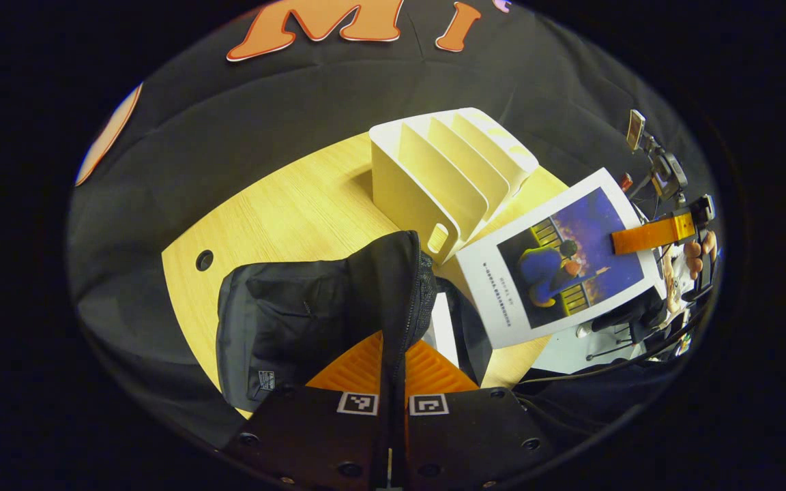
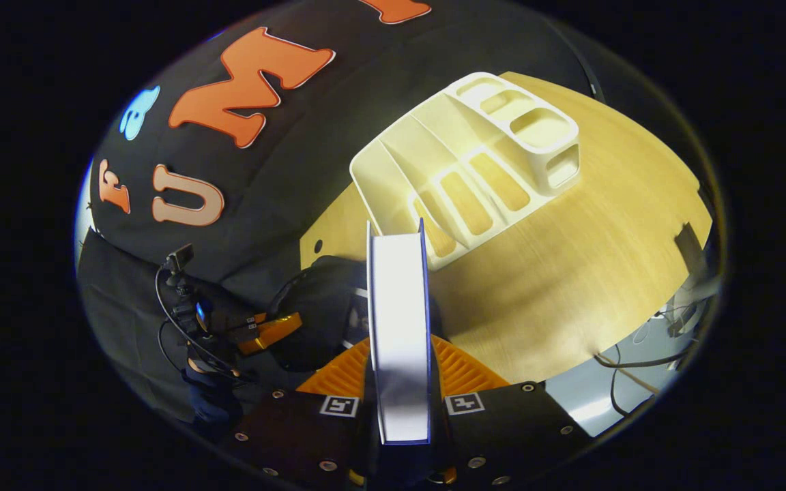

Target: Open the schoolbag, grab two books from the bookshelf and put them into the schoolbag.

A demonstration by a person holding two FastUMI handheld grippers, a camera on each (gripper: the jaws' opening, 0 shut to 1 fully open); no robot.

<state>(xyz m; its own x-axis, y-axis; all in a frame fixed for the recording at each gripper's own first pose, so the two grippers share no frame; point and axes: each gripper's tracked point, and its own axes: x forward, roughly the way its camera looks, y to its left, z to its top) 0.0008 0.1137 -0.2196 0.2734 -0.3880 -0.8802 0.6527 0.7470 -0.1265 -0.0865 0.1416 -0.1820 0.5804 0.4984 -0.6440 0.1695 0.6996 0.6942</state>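
Now your right claw (image 2: 400, 382) clamps the book (image 2: 398, 320) edge-up, just above the schoolbag (image 1: 297, 320) mouth your left claw (image 1: 393, 368) pinches open; lower it straight in.

Black schoolbag (image 1: 284, 320), white bookshelf (image 1: 434, 170)

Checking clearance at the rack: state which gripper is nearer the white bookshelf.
Right, likely. The right gripper, shut on the book, points toward the bookshelf; the left gripper clamps the schoolbag flap short of it.
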